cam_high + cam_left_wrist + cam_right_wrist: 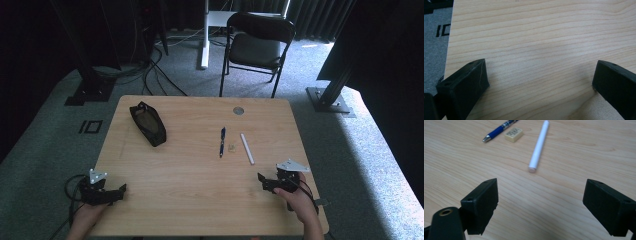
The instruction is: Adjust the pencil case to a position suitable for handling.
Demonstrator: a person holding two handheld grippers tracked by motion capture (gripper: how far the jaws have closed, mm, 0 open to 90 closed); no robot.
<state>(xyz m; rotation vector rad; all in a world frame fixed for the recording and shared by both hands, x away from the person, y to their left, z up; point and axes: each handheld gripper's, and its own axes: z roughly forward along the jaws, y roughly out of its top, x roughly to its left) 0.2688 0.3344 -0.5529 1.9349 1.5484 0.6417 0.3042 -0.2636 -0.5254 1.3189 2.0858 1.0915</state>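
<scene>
On the wooden table (190, 170) lie a blue pen (222, 141), a small beige eraser (231, 147) and a white stick-shaped pen (247, 148), all right of centre. A black pencil case (148, 123) lies at the far left. My right gripper (263, 181) rests near the front right edge, open and empty; in its own view the white pen (539, 146), eraser (514, 134) and blue pen (499, 130) lie ahead of the jaws. My left gripper (120, 191) sits at the front left corner, open, with bare wood (539, 57) between its jaws.
A round grommet (238, 110) sits in the table's far edge. Behind the table stand a black folding chair (256, 45), a white desk leg (204, 35) and dark frame posts, with cables on the grey carpet.
</scene>
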